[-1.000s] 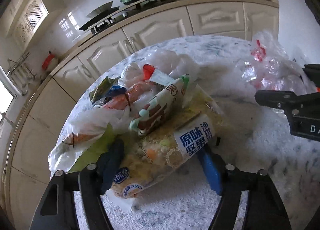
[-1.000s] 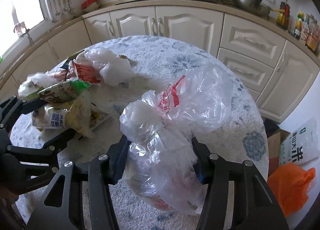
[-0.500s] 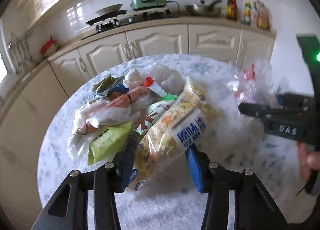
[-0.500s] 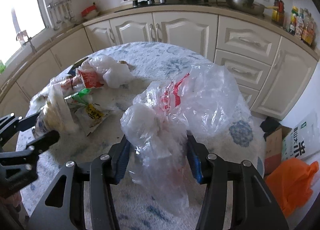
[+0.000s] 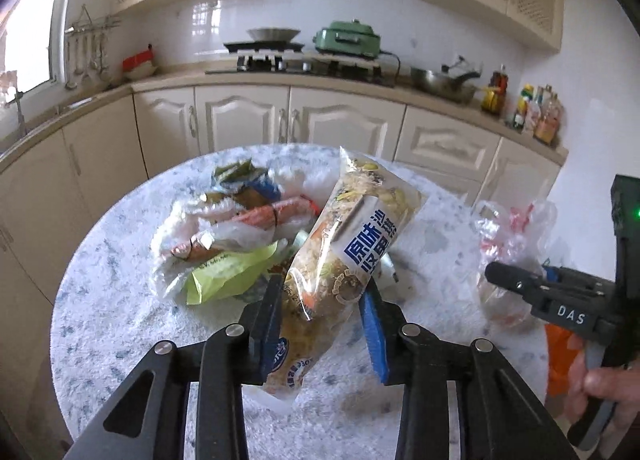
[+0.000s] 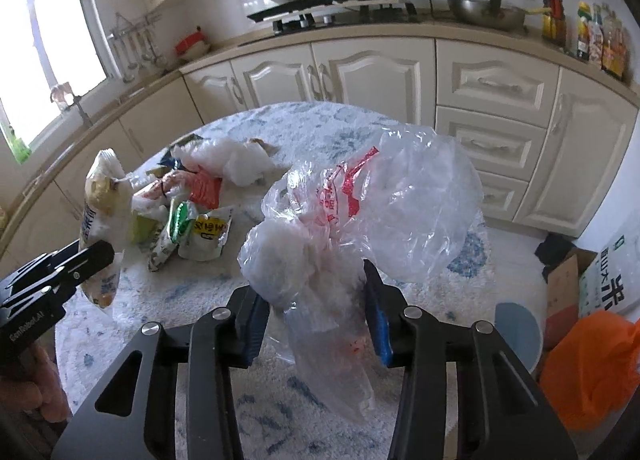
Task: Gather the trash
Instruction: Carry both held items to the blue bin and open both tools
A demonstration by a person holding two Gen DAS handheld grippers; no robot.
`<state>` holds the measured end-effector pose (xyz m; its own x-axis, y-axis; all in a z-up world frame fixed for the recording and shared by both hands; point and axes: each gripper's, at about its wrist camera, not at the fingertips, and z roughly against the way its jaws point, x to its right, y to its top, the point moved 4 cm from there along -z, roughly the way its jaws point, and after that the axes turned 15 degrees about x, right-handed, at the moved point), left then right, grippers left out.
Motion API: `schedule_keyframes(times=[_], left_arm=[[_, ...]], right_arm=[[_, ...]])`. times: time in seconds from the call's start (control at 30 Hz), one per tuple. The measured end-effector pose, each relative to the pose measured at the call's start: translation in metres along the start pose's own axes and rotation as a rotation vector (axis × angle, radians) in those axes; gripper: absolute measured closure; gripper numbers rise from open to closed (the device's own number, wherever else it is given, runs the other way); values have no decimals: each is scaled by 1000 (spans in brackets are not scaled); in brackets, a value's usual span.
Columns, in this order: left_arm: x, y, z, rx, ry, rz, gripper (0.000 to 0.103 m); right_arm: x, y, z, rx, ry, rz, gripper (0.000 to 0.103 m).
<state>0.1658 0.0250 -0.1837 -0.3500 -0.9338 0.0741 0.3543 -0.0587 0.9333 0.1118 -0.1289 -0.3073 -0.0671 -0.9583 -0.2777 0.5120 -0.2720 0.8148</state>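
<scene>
My left gripper [image 5: 322, 288] is closing on a long clear snack packet [image 5: 360, 236] with a blue-and-white label; its blue pads press the packet's lower part, which hangs tilted above the round marble table [image 5: 120, 300]. In the right wrist view the same packet [image 6: 96, 215] hangs at the far left. My right gripper [image 6: 314, 292] is closing on a crumpled clear plastic bag [image 6: 400, 211] with red print, bunched between its pads and held above the table. A pile of wrappers and bags [image 5: 224, 236] lies on the table behind the packet.
Cream cabinets [image 5: 248, 119] with a stove and pans curve behind the table. On the floor to the right are an orange bag [image 6: 592, 364], a cardboard box [image 6: 564, 288] and a rice sack [image 6: 616, 280]. A person's hand [image 5: 600, 384] holds the right gripper.
The left gripper pulled the snack packet off the pile and up, rolling level, and its jaws narrowed onto it. The right gripper rose slightly and squeezed the plastic bag tighter.
</scene>
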Motion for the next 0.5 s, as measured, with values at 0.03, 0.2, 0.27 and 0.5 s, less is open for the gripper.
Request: schedule_keyframes(times=[0.03, 0.2, 0.27, 0.5], left_arm=[[2, 0, 1, 10, -4, 2, 70], [19, -8, 20, 60, -31, 19, 70], [27, -9, 21, 80, -45, 20, 70], [71, -6, 15, 89, -134, -11, 70]], right_arm=[[1, 2, 3, 8, 9, -7, 60], [4, 12, 17, 54, 34, -17, 60], [7, 17, 23, 72, 40, -21, 60], [44, 40, 53, 157, -2, -48, 60]])
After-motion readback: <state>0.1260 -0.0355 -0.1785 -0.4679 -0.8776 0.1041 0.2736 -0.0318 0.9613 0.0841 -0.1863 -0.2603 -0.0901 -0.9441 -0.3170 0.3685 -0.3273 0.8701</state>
